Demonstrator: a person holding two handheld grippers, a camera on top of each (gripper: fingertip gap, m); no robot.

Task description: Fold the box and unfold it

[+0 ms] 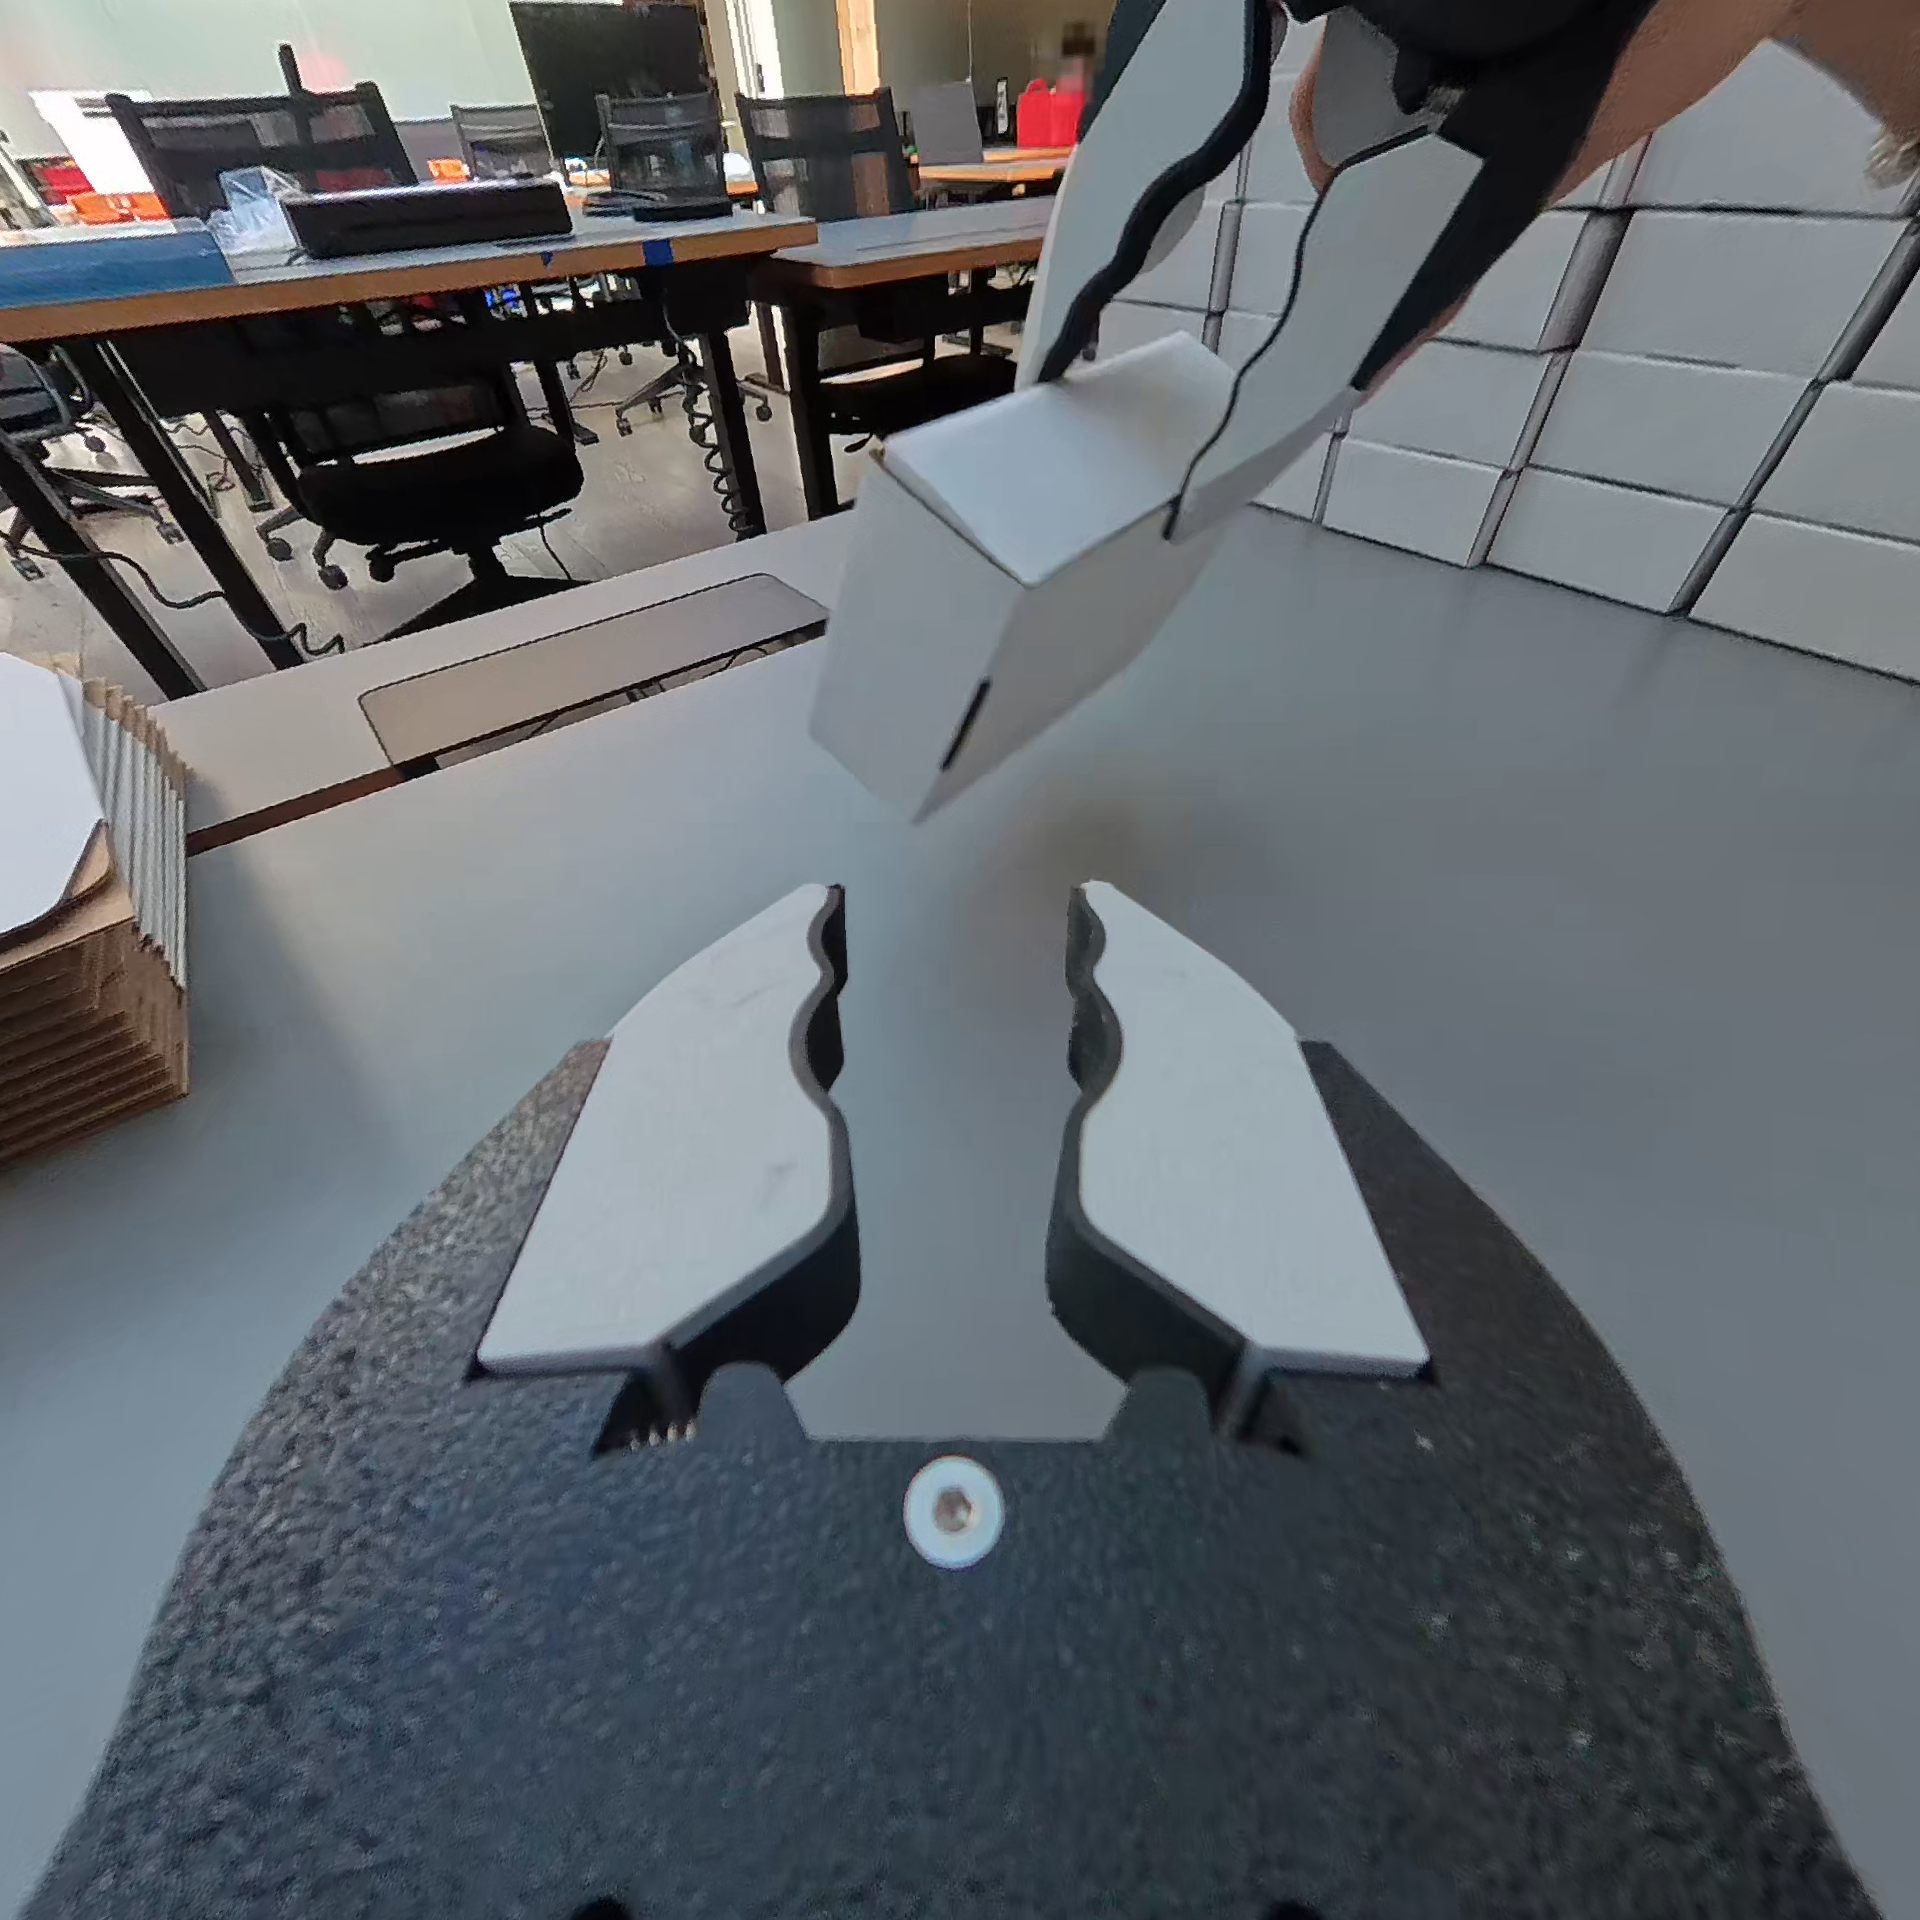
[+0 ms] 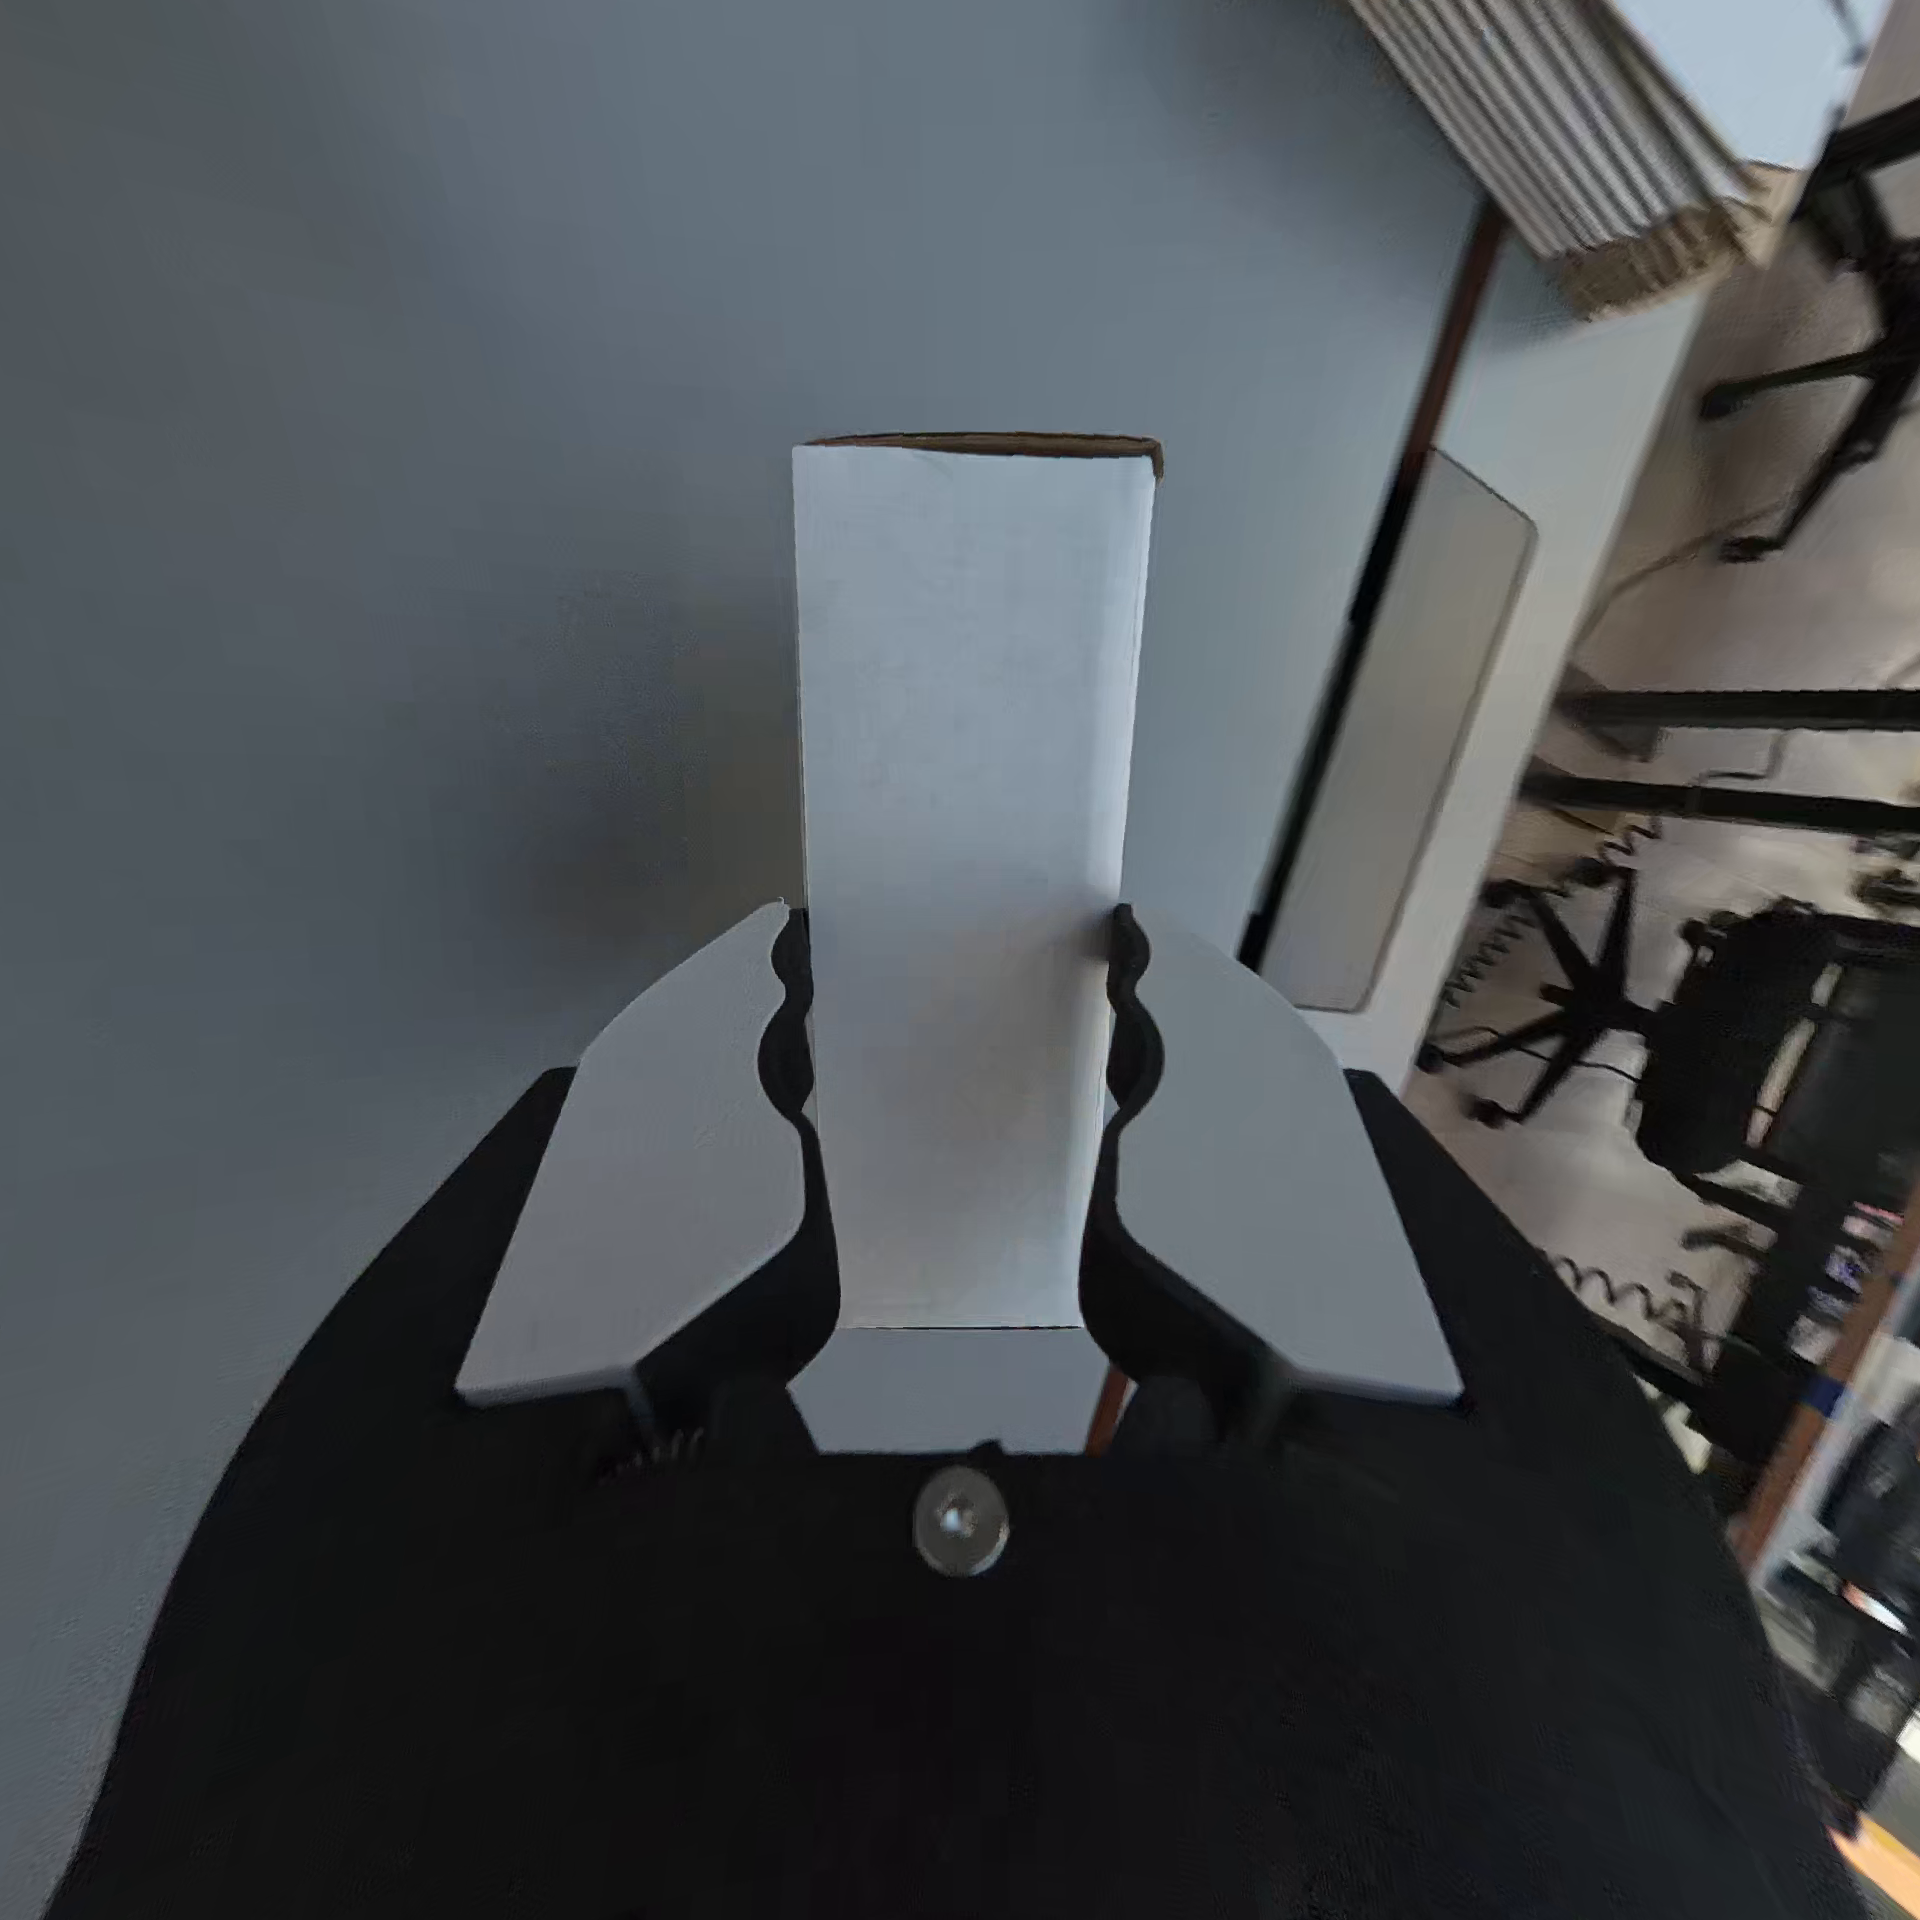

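A folded white cardboard box [image 1: 997, 603] hangs tilted in the air above the grey table [image 1: 1455, 935]. My right gripper [image 1: 1112, 447] comes down from the top right and is shut on the box's upper end. In the right wrist view the box [image 2: 966, 831] runs straight out between my right gripper's [image 2: 951, 920] fingers, which press on both its sides. My left gripper [image 1: 956, 894] is open and empty, low over the table, just below and in front of the box without touching it.
A wall of stacked white folded boxes [image 1: 1662, 395] stands at the back right. A pile of flat cardboard blanks [image 1: 94, 935] sits at the left edge; it also shows in the right wrist view [image 2: 1621, 135]. Desks and office chairs [image 1: 436, 457] stand beyond the table's far edge.
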